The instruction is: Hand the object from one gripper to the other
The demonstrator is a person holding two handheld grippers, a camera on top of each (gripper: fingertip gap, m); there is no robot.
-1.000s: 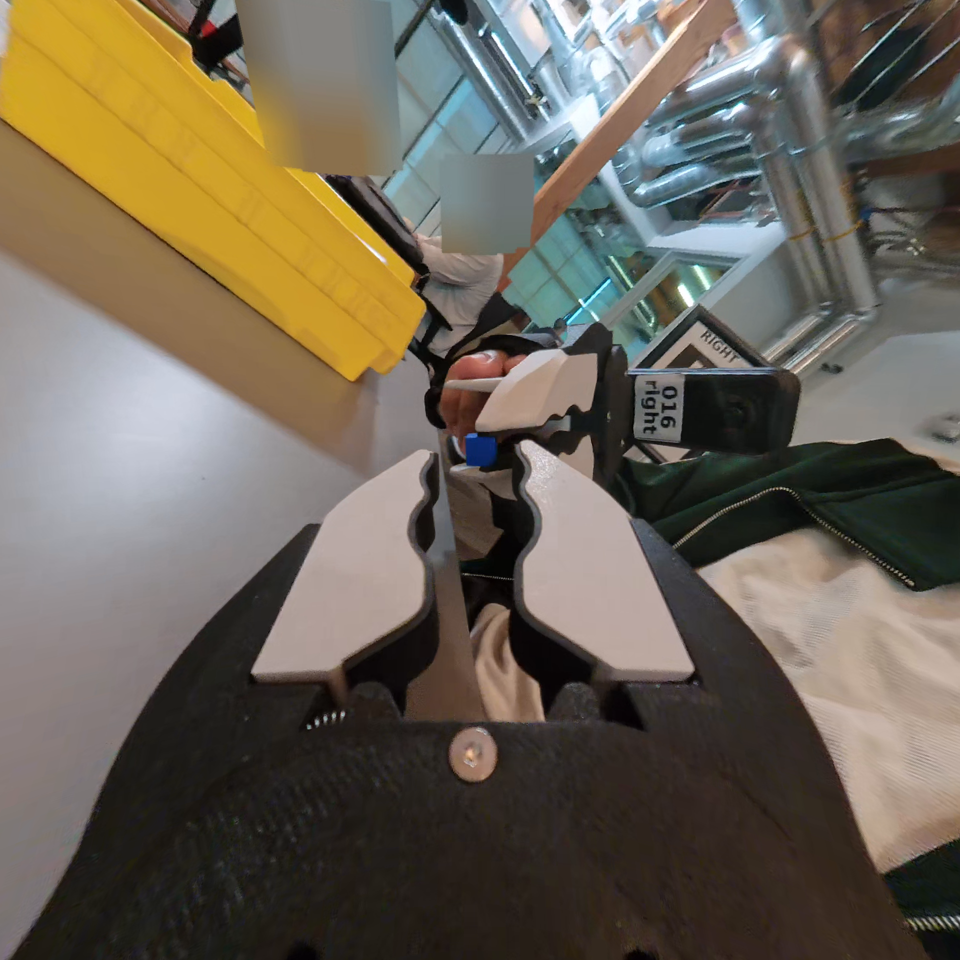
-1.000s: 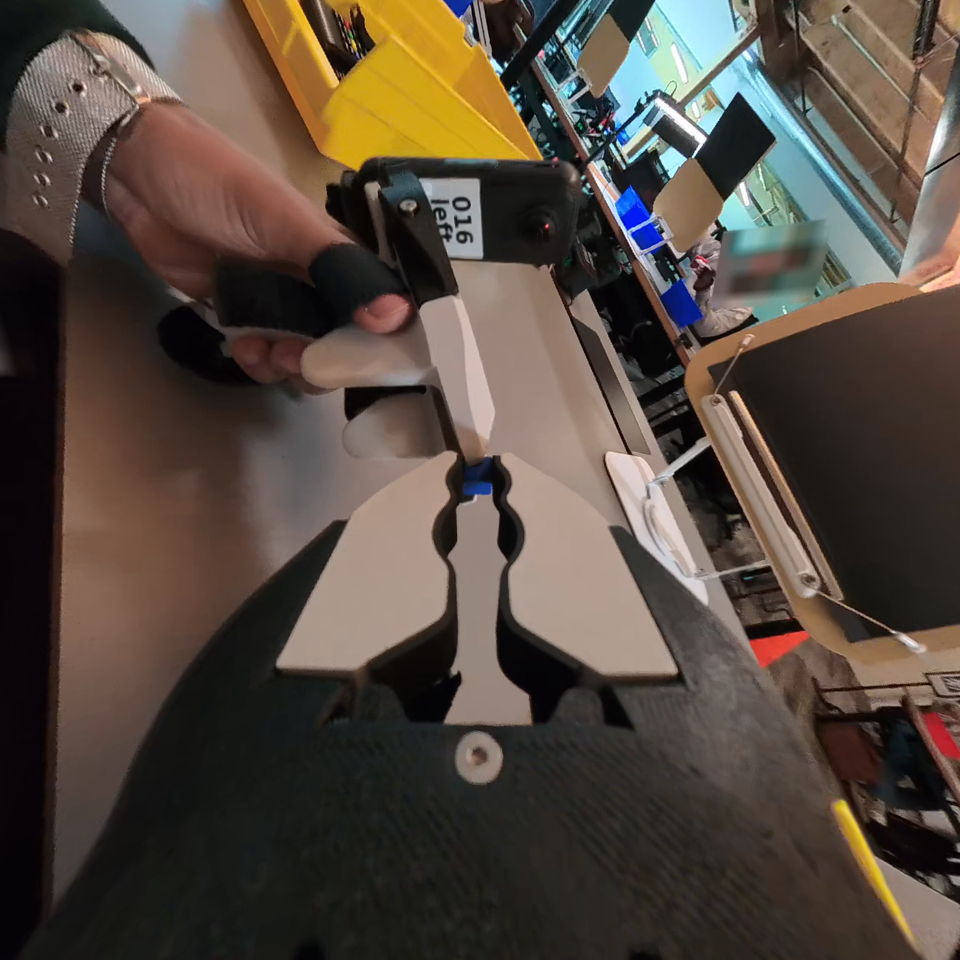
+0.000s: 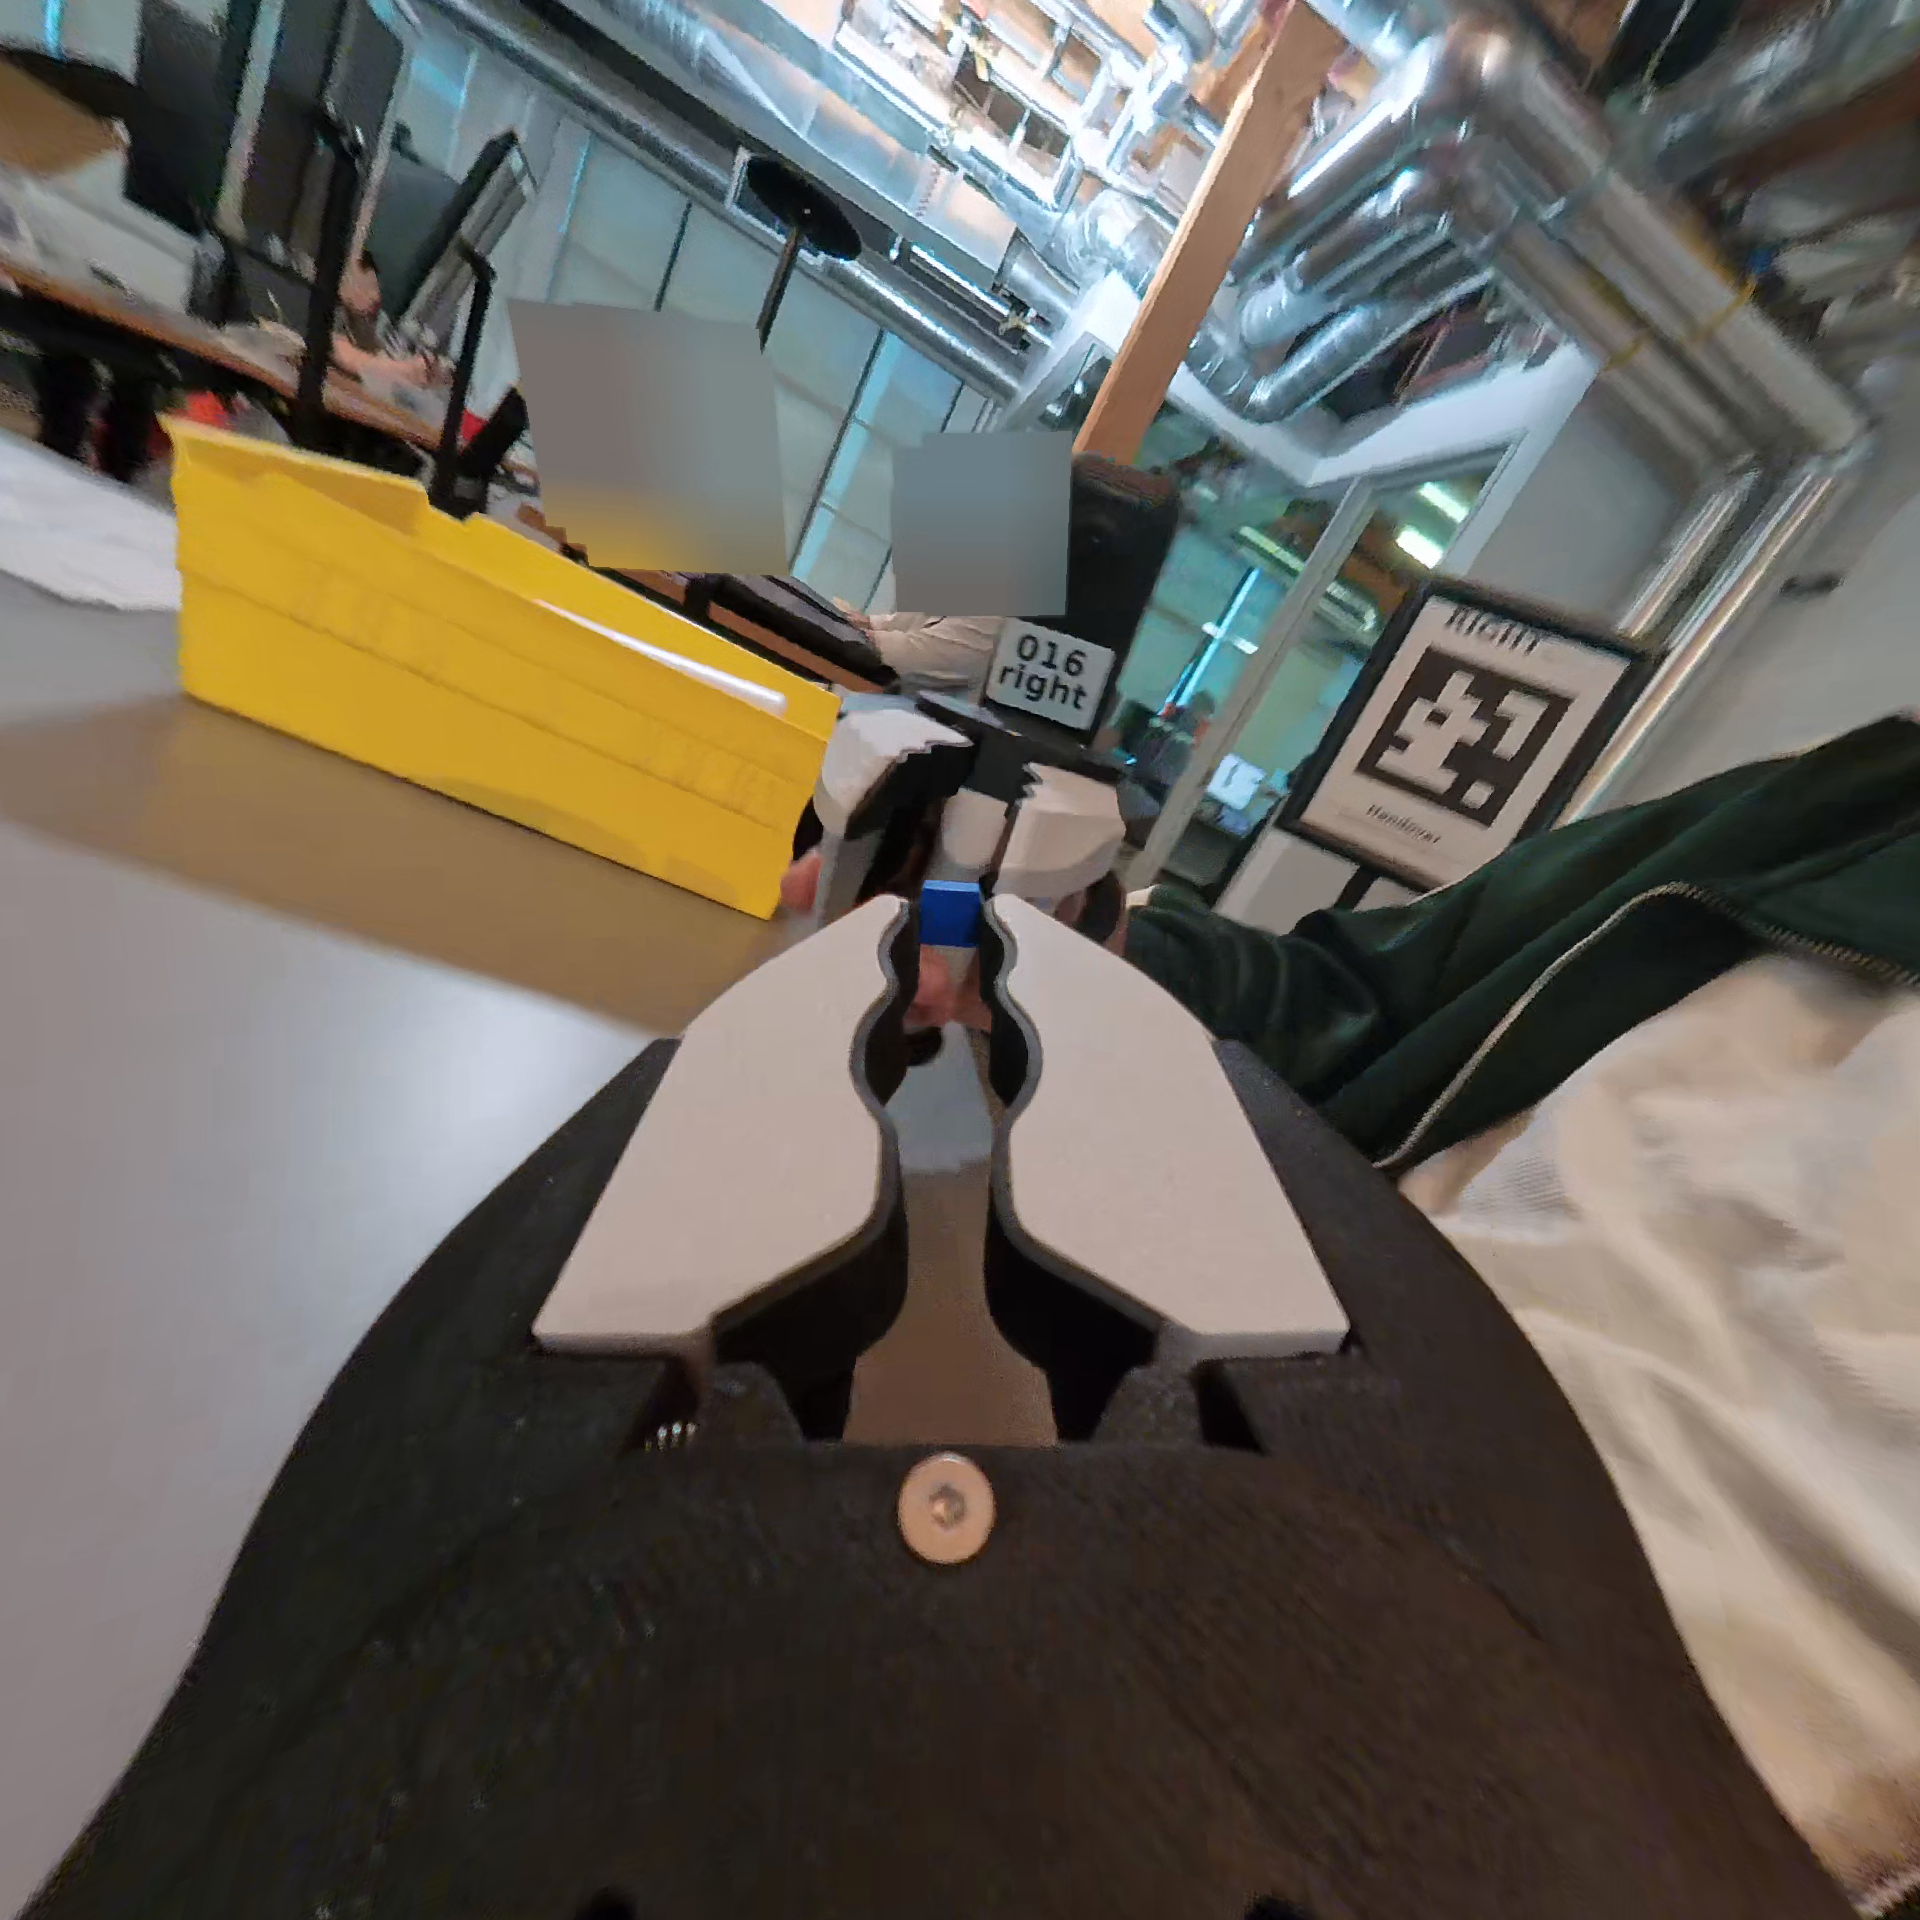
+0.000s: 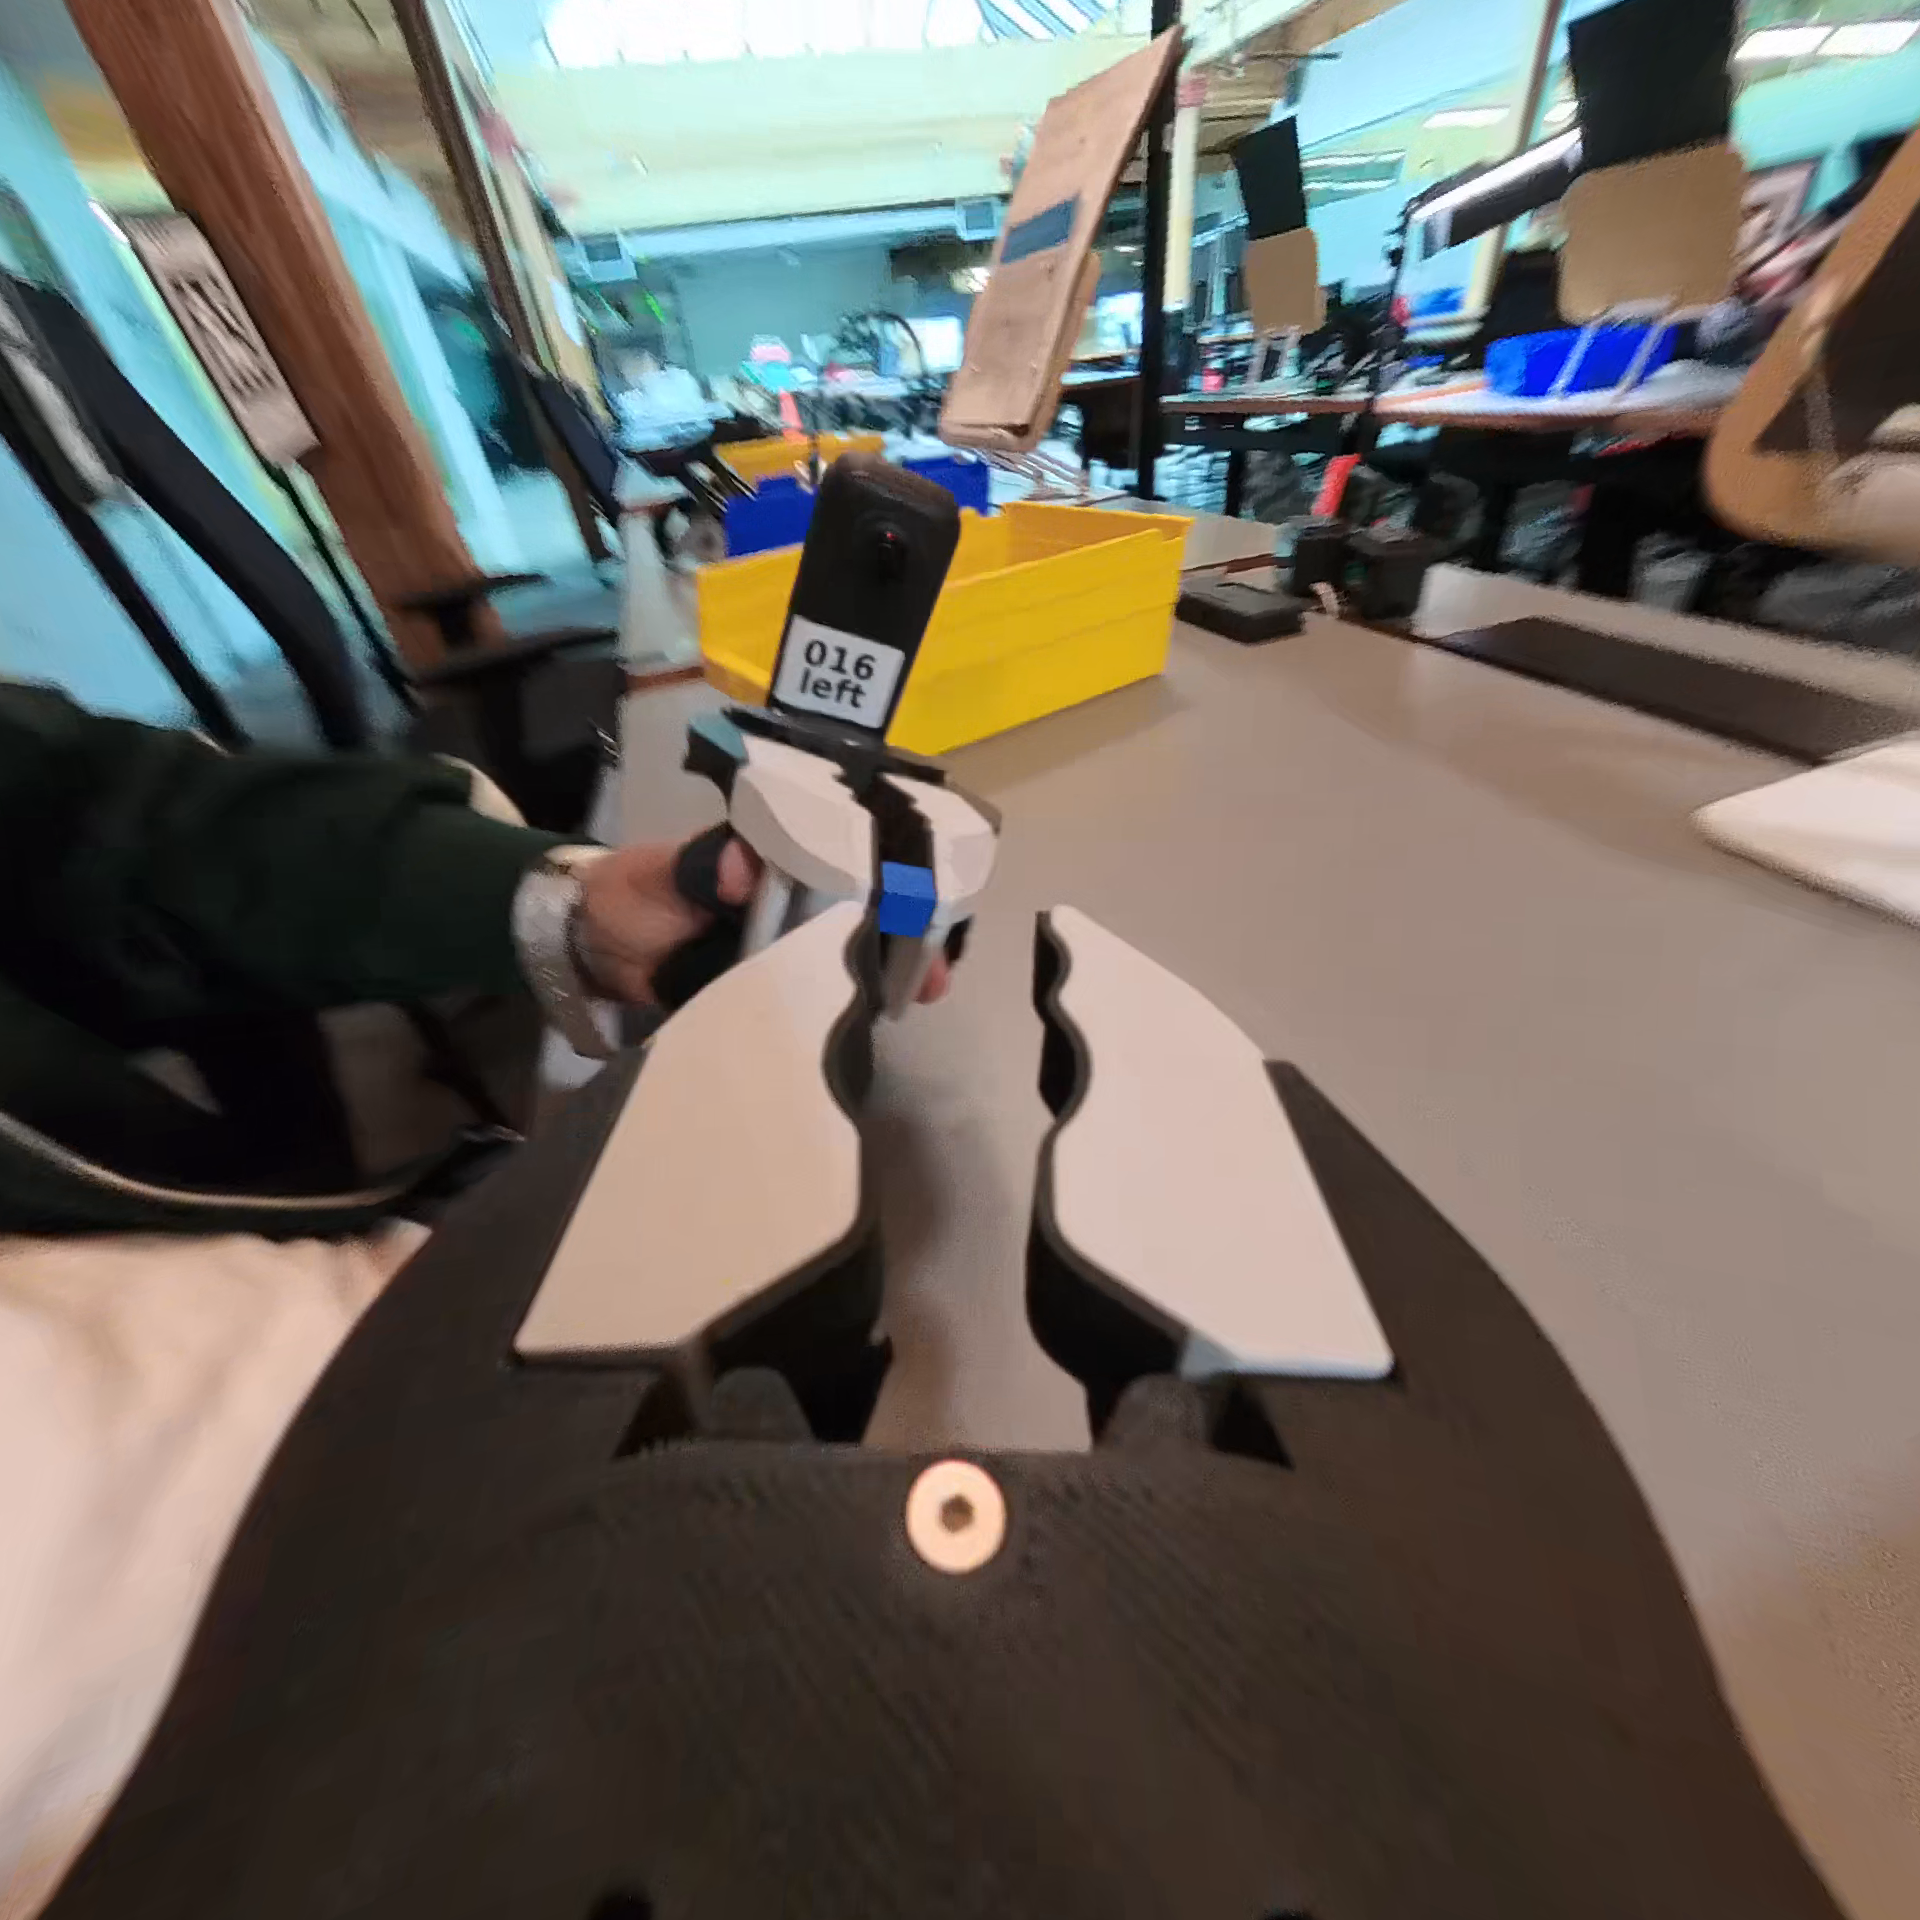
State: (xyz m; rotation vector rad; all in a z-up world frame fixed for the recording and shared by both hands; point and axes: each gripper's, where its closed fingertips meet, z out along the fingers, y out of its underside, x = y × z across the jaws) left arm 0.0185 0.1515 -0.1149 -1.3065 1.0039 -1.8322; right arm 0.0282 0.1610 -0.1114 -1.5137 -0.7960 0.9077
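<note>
The jaws of the left gripper [image 3: 948, 925] are drawn narrow and clamped on the small blue block [image 3: 951, 912], which is pinched at their very tips and held in the air above the tabletop [image 3: 312, 1091]. The jaws of the right gripper [image 4: 948, 925] are spread wide and hold nothing; in the right wrist view the block [image 4: 906, 900] is seen just beside the tip of its left finger, not between the two. The handover itself is judged to be made, and the release step is in hand. Next, the right gripper is to be drawn clear without brushing the block. A yellow bin [image 4: 1049, 613] is set toward the far edge.
</note>
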